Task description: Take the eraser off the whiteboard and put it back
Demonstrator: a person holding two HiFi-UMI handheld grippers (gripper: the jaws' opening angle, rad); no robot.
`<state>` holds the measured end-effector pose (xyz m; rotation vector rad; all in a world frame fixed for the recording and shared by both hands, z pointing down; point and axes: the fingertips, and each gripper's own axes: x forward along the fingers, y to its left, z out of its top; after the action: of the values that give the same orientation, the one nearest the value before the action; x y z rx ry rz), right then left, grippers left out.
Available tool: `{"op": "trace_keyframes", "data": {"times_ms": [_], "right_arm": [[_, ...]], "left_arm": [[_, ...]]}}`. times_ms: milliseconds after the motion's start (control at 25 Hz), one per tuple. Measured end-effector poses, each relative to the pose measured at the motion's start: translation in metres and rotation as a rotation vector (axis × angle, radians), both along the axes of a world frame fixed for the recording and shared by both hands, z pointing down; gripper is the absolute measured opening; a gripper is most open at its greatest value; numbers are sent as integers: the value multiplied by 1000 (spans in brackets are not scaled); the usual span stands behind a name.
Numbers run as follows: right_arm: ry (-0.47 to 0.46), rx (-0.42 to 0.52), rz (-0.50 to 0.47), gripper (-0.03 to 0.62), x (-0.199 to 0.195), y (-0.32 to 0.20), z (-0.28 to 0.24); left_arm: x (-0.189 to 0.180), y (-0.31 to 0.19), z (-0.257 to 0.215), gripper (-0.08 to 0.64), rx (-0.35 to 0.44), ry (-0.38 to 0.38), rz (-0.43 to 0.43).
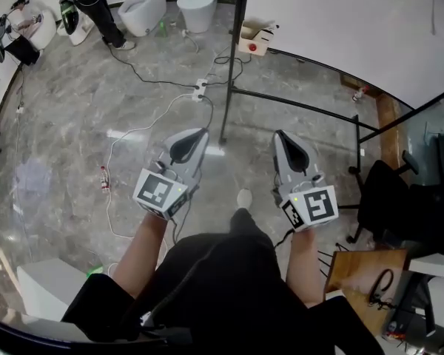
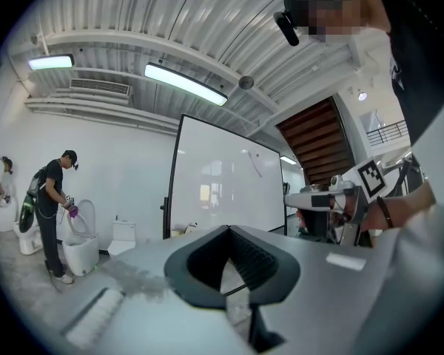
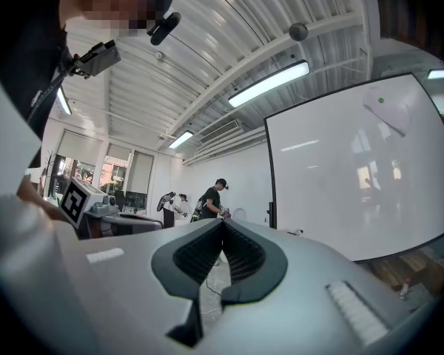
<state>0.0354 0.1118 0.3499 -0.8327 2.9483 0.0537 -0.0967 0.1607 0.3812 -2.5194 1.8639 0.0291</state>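
Jaws on both grippers are pressed together, tips meeting, with nothing caught between them. The left gripper (image 1: 200, 134) and the right gripper (image 1: 280, 134) are held side by side and level, a little apart, both pointing toward the whiteboard (image 1: 340, 21). Neither touches it, and bare marble floor lies between their tips and the board's black stand. The person holds them out in front of the body, forearms stretched forward, each marker cube sitting at the near end closest to the hand.

From the left gripper view, the whiteboard stands straight ahead past the closed tips, with the right gripper off to its right. From the right gripper view, the board fills the right half.

What seems to be the eraser (image 3: 388, 113) is a pale shape with a small green dot, stuck high on the whiteboard's face, well away from both grippers.

Left of the whiteboard, by the far wall, another person (image 2: 52, 213) in black bends over a white toilet (image 2: 80, 246). A power strip (image 1: 200, 89) with trailing cables lies on the floor in front of the board.
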Motion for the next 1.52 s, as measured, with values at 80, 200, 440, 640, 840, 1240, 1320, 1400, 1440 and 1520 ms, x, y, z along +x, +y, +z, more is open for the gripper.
{"op": "trace_keyframes", "data": {"times_ms": [80, 200, 440, 640, 840, 1240, 1320, 1400, 1440, 1520], "right_arm": [[15, 9, -9, 9, -2, -19, -2], [30, 1, -26, 9, -4, -49, -2], [41, -47, -84, 9, -10, -114, 3], [61, -57, -121, 9, -15, -170, 6], [59, -76, -155, 9, -16, -220, 14], [62, -104, -207, 9, -13, -273, 31], [58, -106, -208, 9, -13, -278, 30], [56, -106, -206, 9, -14, -284, 28], [55, -106, -203, 9, -14, -287, 27], [49, -104, -192, 9, -14, -294, 24]], "left_arm": [[2, -20, -5, 2, 1, -4, 0], [4, -52, -9, 2, 0, -7, -5], [1, -115, -11, 2, -13, 0, -37], [1, -170, -10, 2, -32, 4, -65], [9, -224, -7, 2, -34, 18, -75], [26, -273, 5, 2, -62, 11, -60], [24, -279, 6, 2, -72, 6, -62], [23, -286, 4, 2, -74, 0, -60], [22, -291, 3, 2, -73, -3, -57], [20, -301, 0, 2, -70, -4, -46]]}}
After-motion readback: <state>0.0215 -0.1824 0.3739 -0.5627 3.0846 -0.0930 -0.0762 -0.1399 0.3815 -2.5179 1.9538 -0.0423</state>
